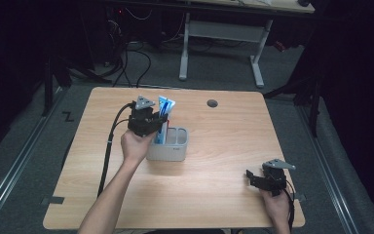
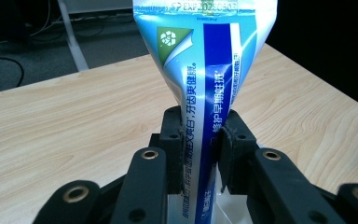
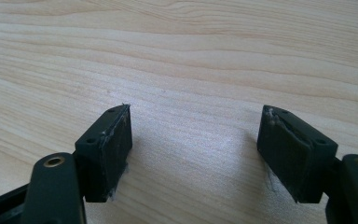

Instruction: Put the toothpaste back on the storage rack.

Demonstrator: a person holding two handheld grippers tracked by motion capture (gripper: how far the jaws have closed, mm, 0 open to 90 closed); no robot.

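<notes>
A blue and white toothpaste tube (image 1: 165, 113) stands upright with its lower end inside a grey plastic organizer box (image 1: 169, 151) near the table's middle. My left gripper (image 1: 157, 122) is shut on the tube about halfway up. In the left gripper view the tube (image 2: 207, 79) rises between the two black pads (image 2: 173, 140), crimped end up. My right gripper (image 1: 253, 178) rests low over the table near the front right corner, open. Bare wood shows between its fingertips (image 3: 114, 144) in the right gripper view.
The wooden table (image 1: 224, 131) has a round cable hole (image 1: 212, 103) at the back. The left gripper's black cable (image 1: 108, 146) trails off the table's left front. A white-legged desk (image 1: 224, 34) stands on the floor beyond.
</notes>
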